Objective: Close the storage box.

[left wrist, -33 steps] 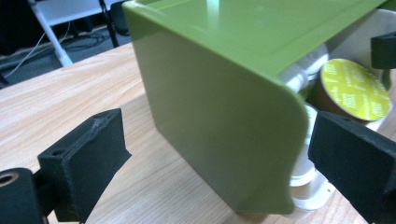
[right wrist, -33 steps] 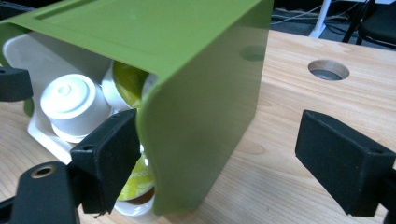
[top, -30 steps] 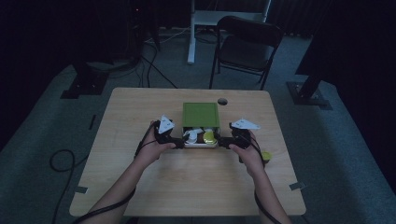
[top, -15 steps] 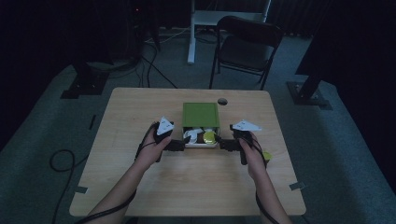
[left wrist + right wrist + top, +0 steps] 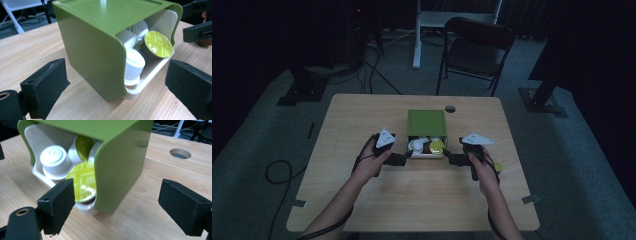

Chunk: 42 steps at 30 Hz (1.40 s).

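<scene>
Wooden bench (image 5: 362, 200). Green box (image 5: 426, 123) mid-bench, white drawer (image 5: 428, 154) pulled toward person, holding white and yellow-lidded capsules (image 5: 436, 146). Left tool (image 5: 404, 159) at drawer's left corner, jaws wide apart, gripping nothing. Right tool (image 5: 451, 159) at right corner, equally spread, empty.

At the centre of the high view sits a matte olive-green box (image 5: 426, 122) with a white inner tray (image 5: 150, 72). The capsules (image 5: 55, 160) inside are white, and one capsule lid (image 5: 158, 45) is yellow-green foil with faint printed lettering. The counter (image 5: 362, 200) is pale wood with fine grain. The fingers (image 5: 58, 202) at the lower edges are black.
</scene>
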Each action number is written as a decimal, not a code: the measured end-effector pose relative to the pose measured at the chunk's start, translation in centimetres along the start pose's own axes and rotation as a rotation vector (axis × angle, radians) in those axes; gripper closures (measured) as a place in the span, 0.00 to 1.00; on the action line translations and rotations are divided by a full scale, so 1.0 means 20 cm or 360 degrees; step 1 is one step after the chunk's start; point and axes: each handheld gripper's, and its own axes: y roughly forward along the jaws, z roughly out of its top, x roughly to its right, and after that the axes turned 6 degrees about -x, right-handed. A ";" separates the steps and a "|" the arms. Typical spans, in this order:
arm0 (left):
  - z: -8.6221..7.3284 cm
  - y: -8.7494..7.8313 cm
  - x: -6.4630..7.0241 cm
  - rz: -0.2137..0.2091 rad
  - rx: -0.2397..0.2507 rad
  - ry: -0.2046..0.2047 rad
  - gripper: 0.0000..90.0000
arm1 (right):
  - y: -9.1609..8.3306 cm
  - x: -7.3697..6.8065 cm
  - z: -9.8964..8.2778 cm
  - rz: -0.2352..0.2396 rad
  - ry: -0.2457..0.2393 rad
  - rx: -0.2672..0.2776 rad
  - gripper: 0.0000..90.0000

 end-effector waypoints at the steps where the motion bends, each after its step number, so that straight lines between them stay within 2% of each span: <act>1: -0.01 0.00 0.00 0.0002 -0.0004 0.0005 0.05 | -0.01 0.00 -0.01 -0.0006 -0.0012 -0.0010 0.15; 7: -0.02 -0.01 0.01 0.0002 -0.0012 0.0003 0.05 | -0.04 0.01 -0.05 -0.0027 -0.0014 -0.0025 0.15; 8: -0.03 -0.01 0.00 0.0040 -0.0001 0.0010 0.05 | -0.05 0.01 -0.07 -0.0030 0.0000 -0.0023 0.15; 30: -0.22 -0.11 -0.03 0.0041 -0.0063 -0.0054 0.05 | -0.18 0.04 -0.27 -0.0069 0.0013 -0.0083 0.15; 34: -0.26 -0.13 -0.05 0.0059 -0.0089 -0.0068 0.05 | -0.21 0.05 -0.31 -0.0082 0.0025 -0.0096 0.15; 42: -0.33 -0.19 -0.07 0.0093 -0.0111 -0.0082 0.05 | -0.29 0.11 -0.41 -0.0126 0.0056 -0.0121 0.15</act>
